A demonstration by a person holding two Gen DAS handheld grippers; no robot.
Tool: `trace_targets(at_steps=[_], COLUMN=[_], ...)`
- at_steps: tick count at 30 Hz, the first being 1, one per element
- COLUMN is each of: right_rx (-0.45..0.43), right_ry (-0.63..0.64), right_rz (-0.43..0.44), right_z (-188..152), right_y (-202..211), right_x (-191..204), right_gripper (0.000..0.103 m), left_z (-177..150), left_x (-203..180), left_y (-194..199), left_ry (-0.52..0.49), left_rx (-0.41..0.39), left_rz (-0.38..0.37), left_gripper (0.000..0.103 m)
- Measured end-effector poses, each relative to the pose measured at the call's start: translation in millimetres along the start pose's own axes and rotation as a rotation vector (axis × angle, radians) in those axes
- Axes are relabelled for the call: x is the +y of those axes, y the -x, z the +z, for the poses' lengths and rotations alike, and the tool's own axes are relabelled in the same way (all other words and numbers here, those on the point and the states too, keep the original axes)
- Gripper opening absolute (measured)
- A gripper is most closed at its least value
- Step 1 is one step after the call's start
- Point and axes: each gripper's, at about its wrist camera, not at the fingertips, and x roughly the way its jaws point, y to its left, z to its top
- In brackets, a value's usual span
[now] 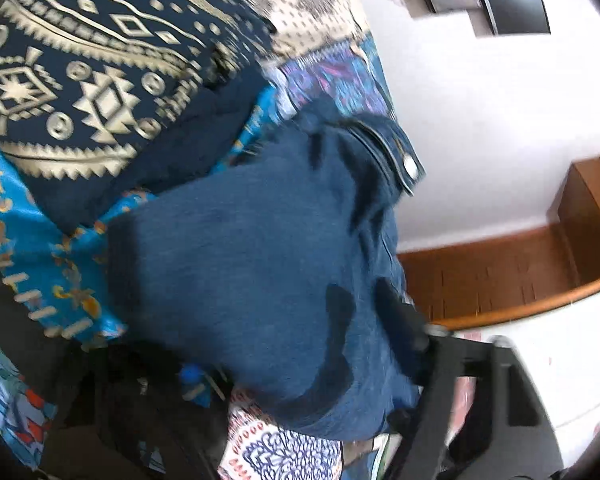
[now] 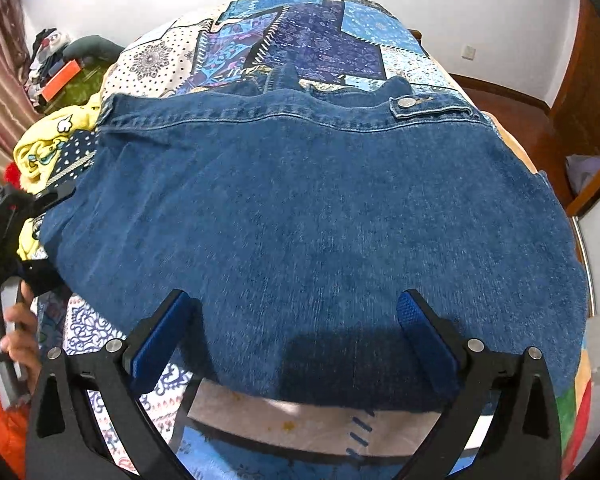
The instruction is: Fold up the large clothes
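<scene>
A large blue denim garment (image 2: 320,220) lies spread on the patchwork bedspread (image 2: 308,36), its hem band with a metal button (image 2: 407,101) at the far side. My right gripper (image 2: 296,308) is open just above the garment's near edge, its blue-padded fingers (image 2: 424,336) wide apart and empty. In the blurred left wrist view the denim (image 1: 240,248) hangs bunched right in front of the camera. Only one black finger (image 1: 452,392) of the left gripper shows at the lower right, against the cloth; I cannot tell whether it holds the cloth.
A yellow printed garment (image 2: 48,148) lies at the bed's left edge. A navy patterned pillow (image 1: 88,60) sits on the bed. A pile of clothes (image 2: 48,60) lies by the curtain. Wooden skirting and floor (image 1: 500,272) run along the white wall.
</scene>
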Motion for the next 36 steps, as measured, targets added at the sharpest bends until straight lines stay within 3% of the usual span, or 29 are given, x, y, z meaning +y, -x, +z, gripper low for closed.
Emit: trace_targets(at_steps=[1,4,7,11,15,20,25,29,32,36], right_rx=[0.002,0.007,0.006,-0.026,-0.079,-0.056,0.067,0.115,0.087,-0.022], right_ry=[0.002,0.009,0.019,0.016,0.012,0.079,0.183,0.170,0.155,0.082], right_rz=[0.003,0.012,0.034,0.023,0.069,0.126,0.156,0.187,0.209,0.161], right_z=[-0.7,-2.1,0.9,10.4,20.8,30.3,22.7,17.0,19.2,14.3], right_y=[1.6,10.5,22.6,38.0,49.7,25.3,-28.5,-46.8,-27.8,16.9], right_x=[1.3,4.6,7.5,12.8,31.3,75.4,112.5,105.7,87.7,38.9], right_gripper=[0.102,0.102,0.102,0.102,0.102,0.102,0.102,0.102,0.102,0.102], left_z=[1.8,5.2,6.6,10.9,3.0,-11.7,-16.8,-39.8,-56.2,-76.9], left_x=[0.8,-4.4,-38.8,-71.9,-83.4,-87.5,-103.5,-133.2,-157.5,-198.8], left_y=[1.4,10.0,32.9,63.4,104.9,150.3,142.0,115.4,104.6,77.6], left_ry=[0.003,0.002,-0.152,-0.247,-0.306,-0.411,-0.523,-0.653,-0.718,-0.792], left_rx=[-0.010,-0.038,-0.082,-0.130,-0.218,-0.317,-0.318,-0.332,-0.333,-0.294], left_rz=[0.016,-0.003,-0.010,0.012,0.004,0.093,0.145,0.238,0.235,0.211], left_gripper=[0.037,0.031,0.024,0.022,0.022,0.022,0.022,0.022,0.022,0.022])
